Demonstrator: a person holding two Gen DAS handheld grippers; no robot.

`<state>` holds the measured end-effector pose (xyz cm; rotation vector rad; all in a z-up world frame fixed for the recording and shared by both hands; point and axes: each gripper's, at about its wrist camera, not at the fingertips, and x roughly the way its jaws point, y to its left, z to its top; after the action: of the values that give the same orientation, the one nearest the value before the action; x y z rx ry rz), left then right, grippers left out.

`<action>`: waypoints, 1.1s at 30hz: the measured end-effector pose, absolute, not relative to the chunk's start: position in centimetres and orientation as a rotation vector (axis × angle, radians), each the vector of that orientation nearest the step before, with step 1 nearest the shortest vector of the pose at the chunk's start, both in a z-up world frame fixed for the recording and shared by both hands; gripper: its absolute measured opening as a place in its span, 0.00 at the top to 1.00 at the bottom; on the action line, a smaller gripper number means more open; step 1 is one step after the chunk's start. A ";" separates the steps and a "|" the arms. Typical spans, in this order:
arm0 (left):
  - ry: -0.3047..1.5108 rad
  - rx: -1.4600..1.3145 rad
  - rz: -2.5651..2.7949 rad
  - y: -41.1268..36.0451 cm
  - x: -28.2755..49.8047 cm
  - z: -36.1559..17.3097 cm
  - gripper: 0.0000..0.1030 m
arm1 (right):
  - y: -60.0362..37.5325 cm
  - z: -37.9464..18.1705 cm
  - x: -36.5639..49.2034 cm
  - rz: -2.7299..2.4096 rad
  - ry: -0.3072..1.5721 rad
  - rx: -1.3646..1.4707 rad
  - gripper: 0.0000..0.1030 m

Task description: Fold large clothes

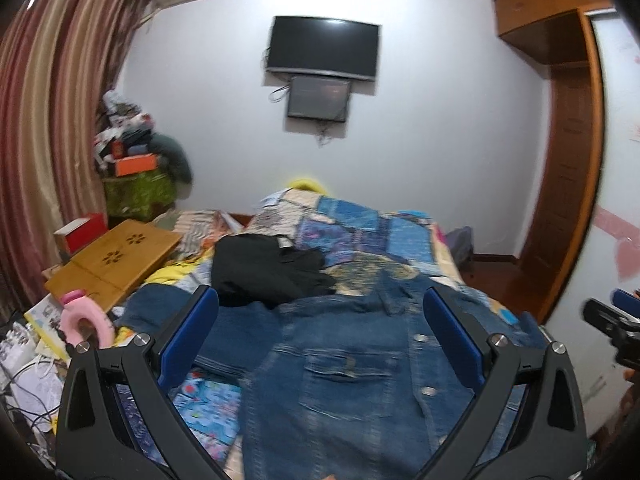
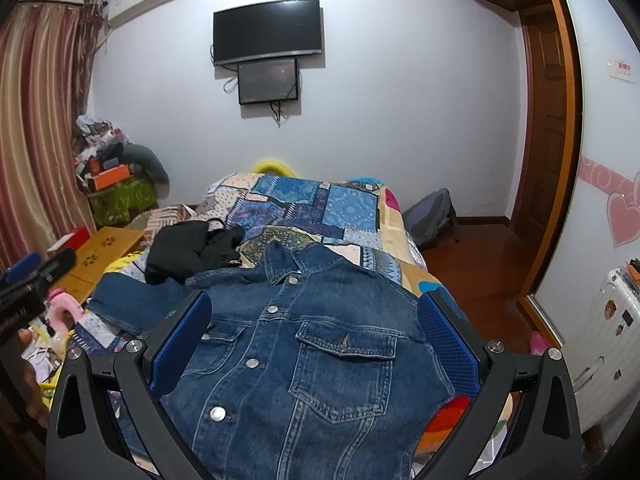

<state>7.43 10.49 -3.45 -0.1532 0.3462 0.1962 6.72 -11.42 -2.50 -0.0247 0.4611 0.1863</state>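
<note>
Just beyond denim jacket (image 2: 304,356), black garment (image 2: 192,250) on bed (image 2: 320,208).

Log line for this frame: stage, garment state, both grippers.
stage: pre-grasp | denim jacket: front up, buttoned, spread on bed | left gripper: open, empty | right gripper: open, empty

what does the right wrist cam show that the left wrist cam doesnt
Only the right wrist view shows the white suitcase by the door side, the grey backpack on the floor, and the jacket's collar sharply.

Only the left wrist view shows the pink bottle clearly, with the jacket blurred.

Both show the denim jacket spread on the patchwork quilt, the black garment, the wall TV, and an open left gripper and open right gripper.
</note>
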 end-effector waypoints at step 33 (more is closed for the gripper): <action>0.820 -1.072 0.423 45.8 19.9 -28.7 0.45 | -8.6 -10.7 22.3 0.098 0.811 -0.061 0.01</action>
<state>19.90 45.77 -28.71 -1.0719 0.8199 0.4234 22.28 -8.64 -10.71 -0.0608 0.8107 0.0982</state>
